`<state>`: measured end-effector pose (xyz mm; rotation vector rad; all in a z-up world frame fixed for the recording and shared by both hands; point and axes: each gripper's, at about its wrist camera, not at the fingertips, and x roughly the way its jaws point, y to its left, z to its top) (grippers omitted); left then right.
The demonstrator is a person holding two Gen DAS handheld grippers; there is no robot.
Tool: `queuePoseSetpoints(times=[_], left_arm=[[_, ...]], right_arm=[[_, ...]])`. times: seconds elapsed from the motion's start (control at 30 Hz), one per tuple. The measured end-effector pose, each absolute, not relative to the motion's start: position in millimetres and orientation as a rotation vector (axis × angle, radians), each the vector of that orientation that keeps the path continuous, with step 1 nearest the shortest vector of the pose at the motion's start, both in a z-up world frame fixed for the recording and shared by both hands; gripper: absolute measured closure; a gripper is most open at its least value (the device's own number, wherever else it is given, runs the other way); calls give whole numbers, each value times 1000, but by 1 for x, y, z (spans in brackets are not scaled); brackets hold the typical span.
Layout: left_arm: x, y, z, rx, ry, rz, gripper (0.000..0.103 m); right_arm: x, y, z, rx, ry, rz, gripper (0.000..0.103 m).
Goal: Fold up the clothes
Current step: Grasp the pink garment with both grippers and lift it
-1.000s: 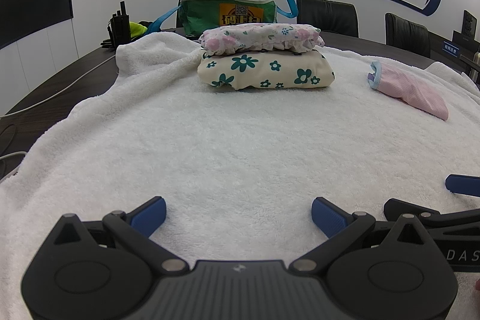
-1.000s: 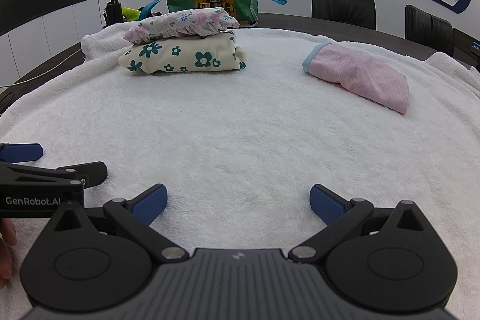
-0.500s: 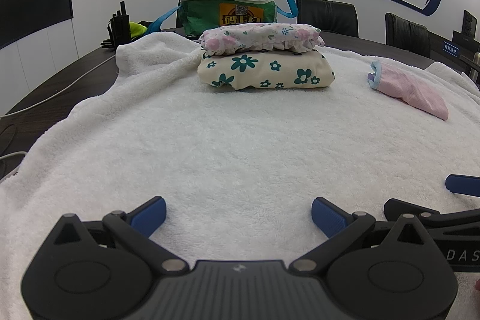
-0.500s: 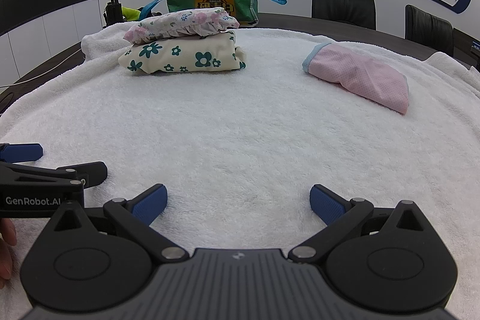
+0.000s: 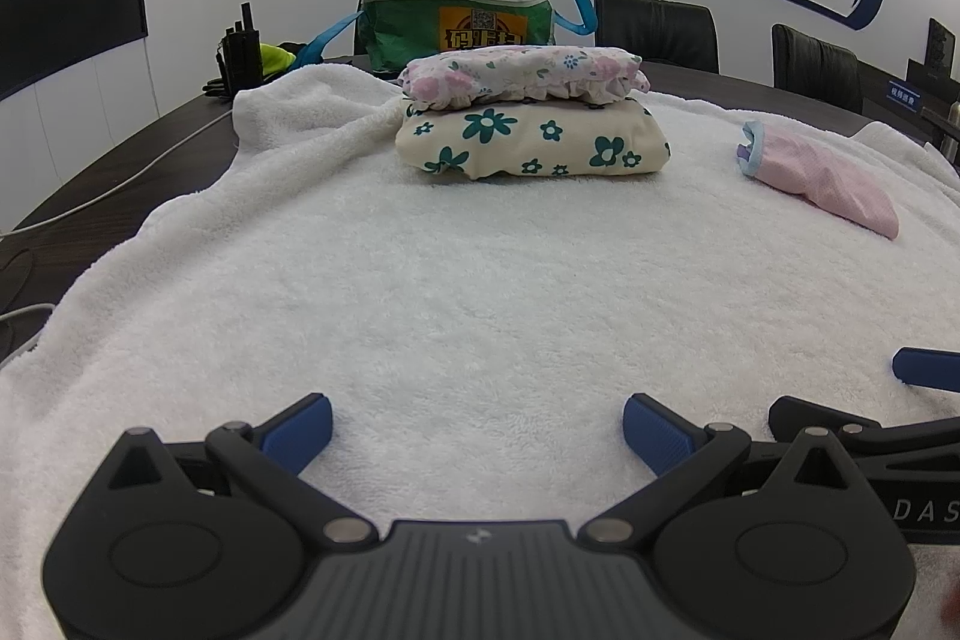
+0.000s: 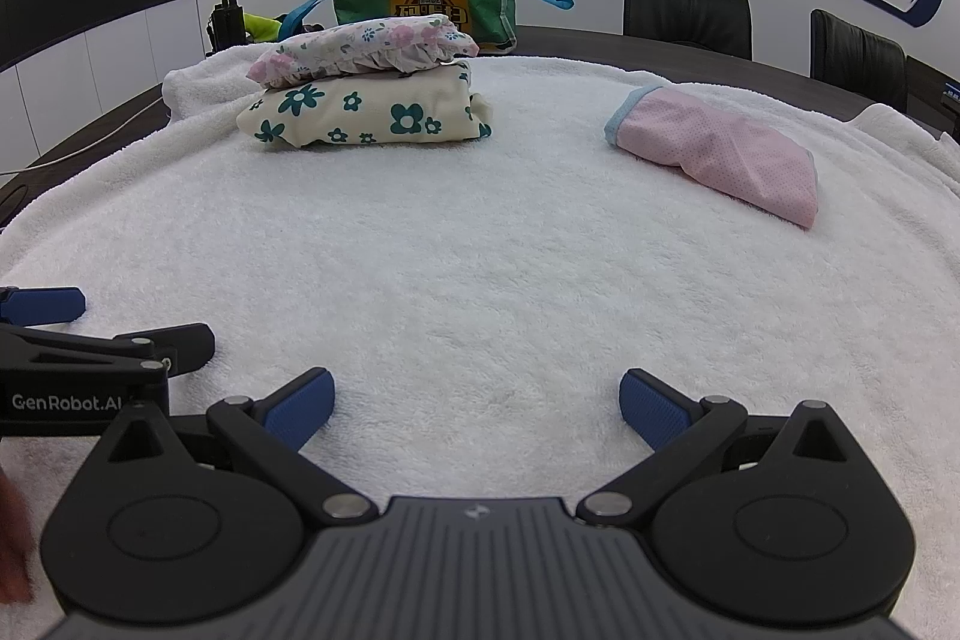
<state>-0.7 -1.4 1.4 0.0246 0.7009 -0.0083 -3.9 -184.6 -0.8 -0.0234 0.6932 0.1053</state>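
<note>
One dark surface [image 5: 120, 160] carries one white towel [image 5: 480, 292], spread wide and covering most of it. At the far edge stands one green bag [image 5: 462, 19] with blue straps, cloth poking from its open top. Two black chairs [image 6: 687, 13] stand behind it on the right.

Three folded garments lie on the towel. Two make a stack at the far left: a cream one with teal flowers [image 5: 531, 142] underneath, a pink floral one [image 5: 522, 73] on top. The third, a pink dotted piece with a blue hem [image 6: 726, 154], lies alone at the far right, well apart from the stack.

Two tongs sit low at the near edge, side by side: the left tongs [image 5: 477, 427] and the right tongs [image 6: 477, 403], both released with jaws spread wide, gripping nothing, over bare towel.

Nothing differs from the earlier frames: garments, bag and both tongs sit exactly as before.
</note>
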Motion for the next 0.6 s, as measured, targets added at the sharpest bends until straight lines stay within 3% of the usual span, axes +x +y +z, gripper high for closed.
queuePoseSetpoints(times=[0.17, 0.3, 0.4, 0.6], left_arm=[[-8, -2, 14, -5, 694, -2, 4], [-18, -16, 62, -12, 542, -150, 0], [4, -34, 95, -2, 448, -289, 0], [101, -87, 108, 10, 549, -360, 0]], right_arm=[[-3, -194, 8, 6, 688, 129, 0], [-16, -236, 38, 179, 566, 135, 0], [-12, -275, 67, 272, 469, 61, 0], [22, -327, 104, 143, 429, -89, 0]])
